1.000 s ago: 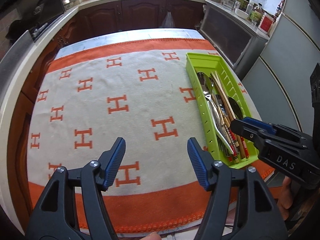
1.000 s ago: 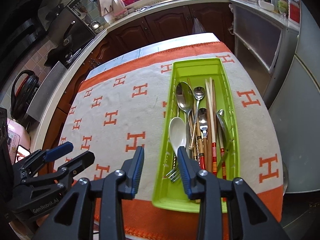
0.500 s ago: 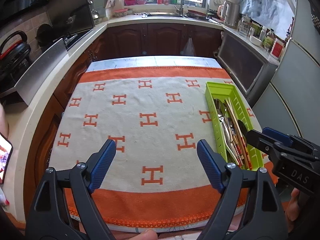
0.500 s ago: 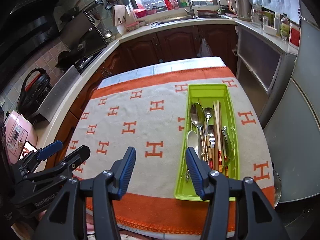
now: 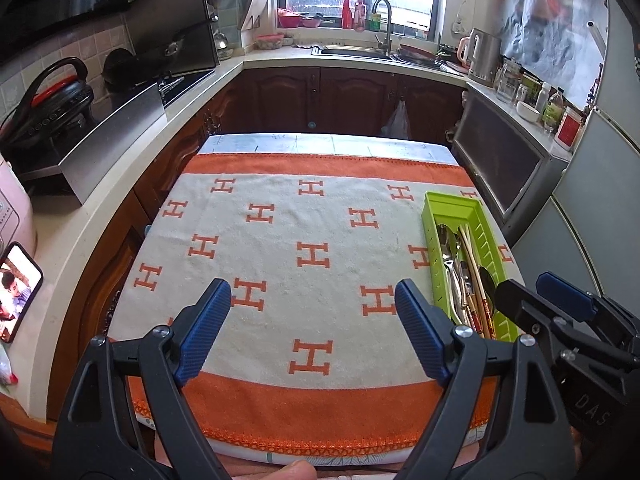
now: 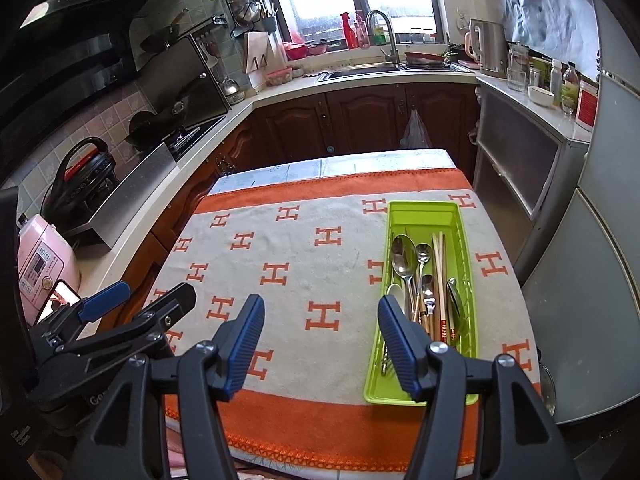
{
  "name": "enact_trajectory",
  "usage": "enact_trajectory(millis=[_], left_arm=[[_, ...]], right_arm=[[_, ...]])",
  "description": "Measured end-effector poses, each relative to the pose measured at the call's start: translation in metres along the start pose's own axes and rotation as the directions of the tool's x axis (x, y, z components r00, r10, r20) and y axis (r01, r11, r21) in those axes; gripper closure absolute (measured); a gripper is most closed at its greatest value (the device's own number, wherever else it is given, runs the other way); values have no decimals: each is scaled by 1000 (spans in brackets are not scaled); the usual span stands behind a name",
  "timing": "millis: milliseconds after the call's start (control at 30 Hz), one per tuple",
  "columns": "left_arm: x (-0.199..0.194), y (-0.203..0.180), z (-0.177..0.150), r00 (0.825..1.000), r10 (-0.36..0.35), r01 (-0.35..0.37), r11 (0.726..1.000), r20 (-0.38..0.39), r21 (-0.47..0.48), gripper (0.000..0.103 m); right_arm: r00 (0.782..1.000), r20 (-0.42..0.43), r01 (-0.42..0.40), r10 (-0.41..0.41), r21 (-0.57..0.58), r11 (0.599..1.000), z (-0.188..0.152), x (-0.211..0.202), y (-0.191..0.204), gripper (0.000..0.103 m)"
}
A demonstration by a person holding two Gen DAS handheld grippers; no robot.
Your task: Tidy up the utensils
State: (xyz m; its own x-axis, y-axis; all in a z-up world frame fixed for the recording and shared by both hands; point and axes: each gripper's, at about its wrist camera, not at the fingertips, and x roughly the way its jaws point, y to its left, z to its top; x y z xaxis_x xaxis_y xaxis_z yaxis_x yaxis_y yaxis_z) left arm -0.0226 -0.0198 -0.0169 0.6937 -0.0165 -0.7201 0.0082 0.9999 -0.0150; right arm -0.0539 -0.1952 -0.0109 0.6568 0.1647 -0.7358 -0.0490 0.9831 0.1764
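both claws, left claw (image 5: 312,328) & right claw (image 6: 320,344), spread apart, empty; utensils, maybe chopsticks too, in green tray (image 6: 464,280).

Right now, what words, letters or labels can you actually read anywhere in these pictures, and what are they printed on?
"DAS": on the right gripper body, seen from the left wrist.
"H": orange letter repeated across the cloth.
"Go…": cut-off print on the left gripper body.
Red jar label and pink cooker buttons: too small to read.
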Motion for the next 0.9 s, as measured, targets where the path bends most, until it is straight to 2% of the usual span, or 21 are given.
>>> enact_trajectory(millis=[900], left_arm=[[18, 6, -2, 999, 23, -24, 1000, -39, -6, 20]], right_arm=[[999, -24, -21, 21, 19, 1000, -4, 15, 3, 44]])
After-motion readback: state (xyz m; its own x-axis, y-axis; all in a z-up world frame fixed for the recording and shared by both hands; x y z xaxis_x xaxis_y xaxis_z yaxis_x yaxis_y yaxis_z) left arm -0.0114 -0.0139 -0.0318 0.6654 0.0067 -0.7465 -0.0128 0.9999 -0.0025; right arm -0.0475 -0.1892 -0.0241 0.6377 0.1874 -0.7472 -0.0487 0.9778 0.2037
